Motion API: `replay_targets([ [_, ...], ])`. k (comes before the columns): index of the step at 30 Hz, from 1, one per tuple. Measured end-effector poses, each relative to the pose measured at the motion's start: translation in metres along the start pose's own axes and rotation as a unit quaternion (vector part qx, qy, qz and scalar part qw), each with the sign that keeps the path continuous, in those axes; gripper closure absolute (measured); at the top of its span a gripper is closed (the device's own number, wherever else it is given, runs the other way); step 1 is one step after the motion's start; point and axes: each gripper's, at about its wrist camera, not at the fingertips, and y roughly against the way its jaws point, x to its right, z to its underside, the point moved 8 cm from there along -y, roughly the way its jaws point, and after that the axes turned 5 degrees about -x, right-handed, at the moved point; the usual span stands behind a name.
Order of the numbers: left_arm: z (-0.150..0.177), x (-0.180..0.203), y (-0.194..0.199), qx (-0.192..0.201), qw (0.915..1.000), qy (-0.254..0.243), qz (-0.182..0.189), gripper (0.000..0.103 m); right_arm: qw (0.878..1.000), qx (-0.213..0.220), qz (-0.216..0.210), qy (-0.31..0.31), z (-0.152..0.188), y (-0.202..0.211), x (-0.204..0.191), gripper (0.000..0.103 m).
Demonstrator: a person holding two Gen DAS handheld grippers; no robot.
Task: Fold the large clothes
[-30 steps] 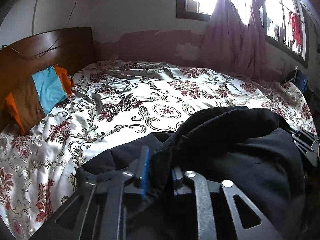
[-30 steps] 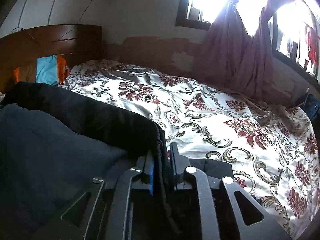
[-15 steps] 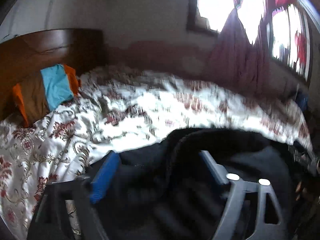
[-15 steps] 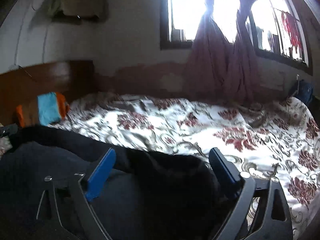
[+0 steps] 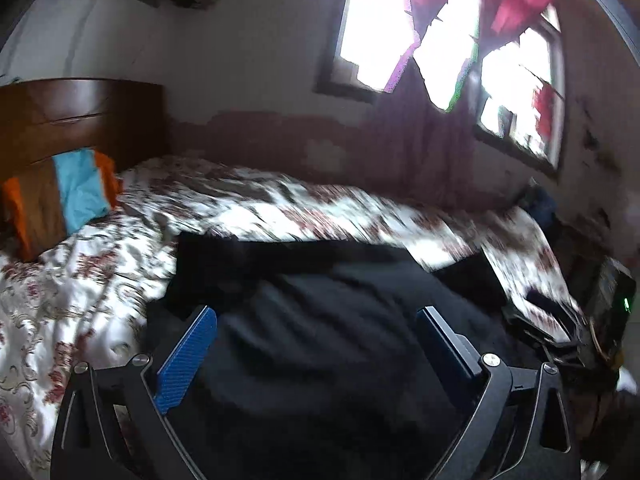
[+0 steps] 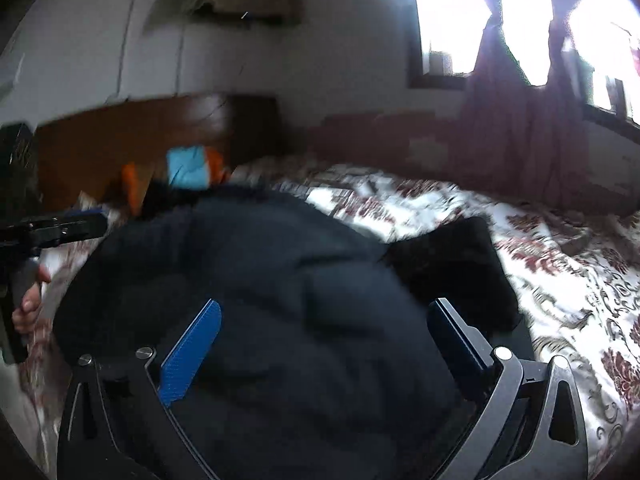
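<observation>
A large black garment [image 5: 340,280] lies in a folded heap on the flowered bedspread [image 5: 80,280]. My left gripper [image 5: 318,314] hovers over its near left part, jaws wide and still opening; the cloth lies below them and no pad touches it. My right gripper [image 6: 326,304] hangs over the near right part of the garment [image 6: 280,260], its jaws also wide and still opening, pads off the cloth. A black flap [image 6: 452,264] sticks out to the right on the bedspread [image 6: 560,260].
A wooden headboard [image 5: 80,112] and an orange, brown and blue pillow [image 5: 76,192] stand at the far left. Windows with dark red curtains [image 6: 520,120] line the far wall. A hand [image 6: 28,304] on the other gripper's handle shows at the left edge.
Both grippers were shut on folds of the black garment; both have let go and opened wide. They have drawn back, and the garment has dropped onto the bed.
</observation>
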Motion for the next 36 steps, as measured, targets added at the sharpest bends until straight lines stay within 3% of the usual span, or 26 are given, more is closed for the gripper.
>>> replay_targets([
  [5,0.035,0.03,-0.029,-0.052,0.9975,-0.046,0.012,0.003,0.999,-0.022,-0.01,0.022,0.007,-0.017,-0.007,0.002],
  [8,0.038,0.034,-0.043,-0.056,0.9967,-0.059,-0.002,0.003,0.999,-0.035,-0.01,0.024,-0.002,-0.03,-0.002,0.002],
  [13,0.021,0.022,-0.061,-0.057,0.9965,-0.049,-0.037,0.003,0.997,-0.069,0.006,0.03,-0.023,-0.06,0.008,0.002],
  [20,-0.01,-0.017,-0.1,-0.087,0.9928,0.015,-0.08,0.0,0.992,-0.12,-0.026,-0.043,-0.039,-0.125,0.048,0.002],
  [27,-0.025,-0.045,-0.133,-0.104,0.9865,0.004,-0.126,0.0,0.988,-0.128,0.018,-0.083,-0.039,-0.164,0.081,0.002],
  [31,-0.027,-0.057,-0.149,-0.117,0.9834,0.015,-0.138,0.0,0.985,-0.138,0.024,-0.101,-0.04,-0.184,0.096,0.002],
  [36,-0.03,-0.064,-0.17,-0.145,0.9807,0.011,-0.131,0.0,0.976,-0.165,-0.015,-0.144,-0.03,-0.211,0.109,0.002],
])
